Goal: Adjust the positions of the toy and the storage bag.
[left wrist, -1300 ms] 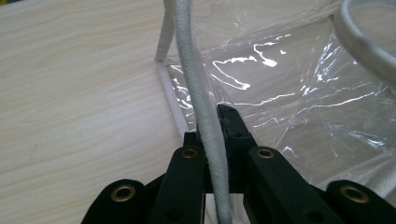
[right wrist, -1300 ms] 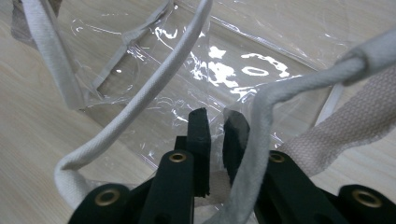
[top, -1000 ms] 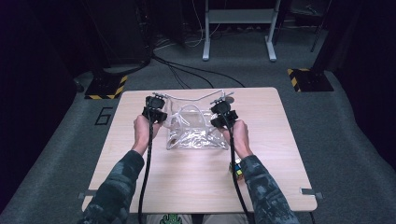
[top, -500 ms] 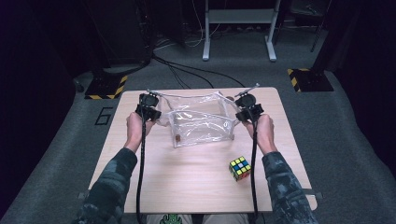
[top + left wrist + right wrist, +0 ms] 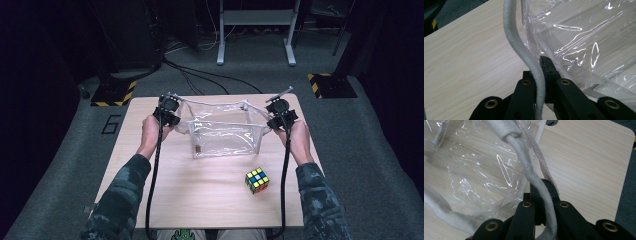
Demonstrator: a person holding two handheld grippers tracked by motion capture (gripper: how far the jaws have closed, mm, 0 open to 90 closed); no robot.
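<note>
Centre of the high view: a clear, glossy, crinkled plastic bag (image 5: pixel 225 135) stands stretched into a box shape on the pale wood-grain table (image 5: pixel 200 200). The left gripper (image 5: pixel 167 112) and right gripper (image 5: pixel 281 112) each pinch a woven white cord handle (image 5: pixel 524 52). Lower right, a multicoloured puzzle cube (image 5: pixel 256 180).
</note>
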